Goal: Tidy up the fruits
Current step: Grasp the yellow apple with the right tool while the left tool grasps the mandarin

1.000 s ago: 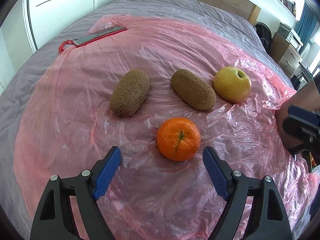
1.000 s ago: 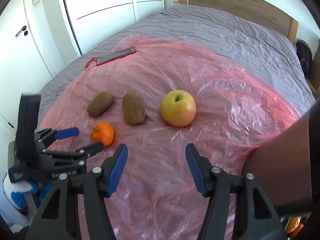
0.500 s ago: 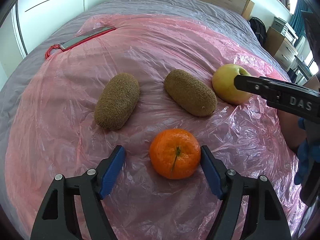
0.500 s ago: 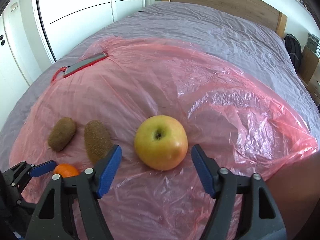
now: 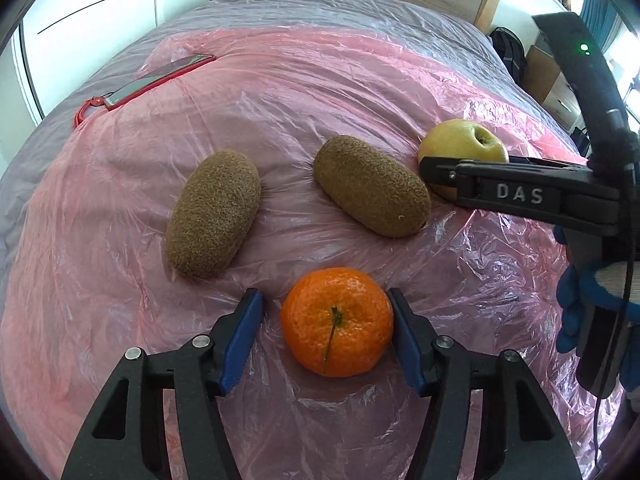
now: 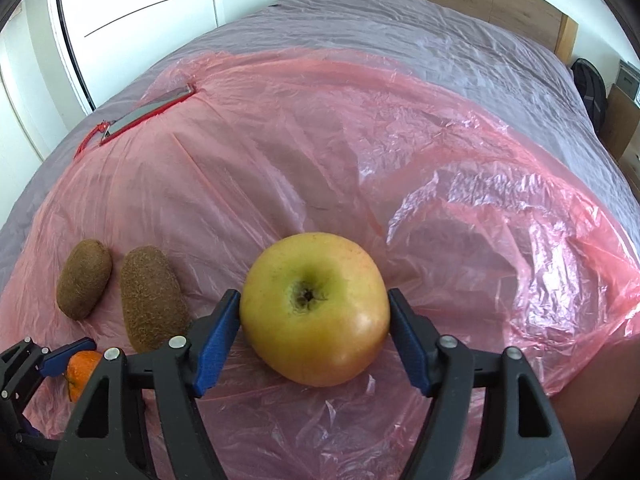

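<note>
An orange mandarin (image 5: 337,322) lies on the pink plastic sheet (image 5: 320,92) between the blue pads of my left gripper (image 5: 325,336). The right pad touches it; a small gap shows at the left pad. A yellow-green apple (image 6: 315,307) sits between the pads of my right gripper (image 6: 314,338), both pads at its sides. Two brown kiwis (image 5: 214,213) (image 5: 371,186) lie side by side behind the mandarin. The apple (image 5: 460,148) and the right gripper's finger (image 5: 516,192) also show in the left wrist view.
A red-cased phone (image 5: 160,78) lies at the far left edge of the sheet. The sheet covers a grey bed (image 6: 400,28) with a wooden headboard. White wardrobe doors stand to the left. A bulge of plastic (image 6: 500,216) rises at the right.
Both grippers moved forward and narrowed: the left around the mandarin, the right around the apple. The fruits have not visibly moved on the sheet.
</note>
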Motion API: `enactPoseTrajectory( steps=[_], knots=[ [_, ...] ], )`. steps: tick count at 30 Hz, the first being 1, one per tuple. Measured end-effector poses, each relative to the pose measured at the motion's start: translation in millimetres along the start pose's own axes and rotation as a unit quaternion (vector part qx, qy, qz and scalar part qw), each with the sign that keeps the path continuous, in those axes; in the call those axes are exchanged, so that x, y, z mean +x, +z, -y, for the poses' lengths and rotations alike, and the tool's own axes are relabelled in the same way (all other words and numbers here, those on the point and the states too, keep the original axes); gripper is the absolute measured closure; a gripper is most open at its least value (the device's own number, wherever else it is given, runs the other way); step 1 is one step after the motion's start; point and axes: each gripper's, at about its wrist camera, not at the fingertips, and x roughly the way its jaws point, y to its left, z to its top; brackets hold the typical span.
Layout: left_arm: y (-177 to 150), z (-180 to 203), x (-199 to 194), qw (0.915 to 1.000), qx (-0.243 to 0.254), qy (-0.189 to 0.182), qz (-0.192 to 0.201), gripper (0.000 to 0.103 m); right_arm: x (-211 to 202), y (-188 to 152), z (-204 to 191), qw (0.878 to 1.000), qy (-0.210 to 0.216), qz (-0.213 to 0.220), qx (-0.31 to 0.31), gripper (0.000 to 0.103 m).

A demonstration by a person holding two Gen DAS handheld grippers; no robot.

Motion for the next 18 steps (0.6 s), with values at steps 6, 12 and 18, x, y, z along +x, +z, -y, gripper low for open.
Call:
enactPoseTrajectory(
  steps=[6,12,18],
  knots=[
    [-2.1,4.2,-0.1,0.9999,0.014,-0.005,0.002,0.059,13.4,-3.8,2.7,1.000,0.007,-0.007,0.010,0.006],
    [-2.2,-3.0,-2.5,0.9995,-0.002,-0.030,0.011,0.061,11.4,-3.4,4.8,1.000,0.015,0.000,0.013,0.007],
    [-0.5,-2.7,-5.8,0.9994,-0.004,-0.032,0.014,0.061,1.3,-2.5,8.9,0.999,0.028,0.010,0.022,0.008]
  ],
)
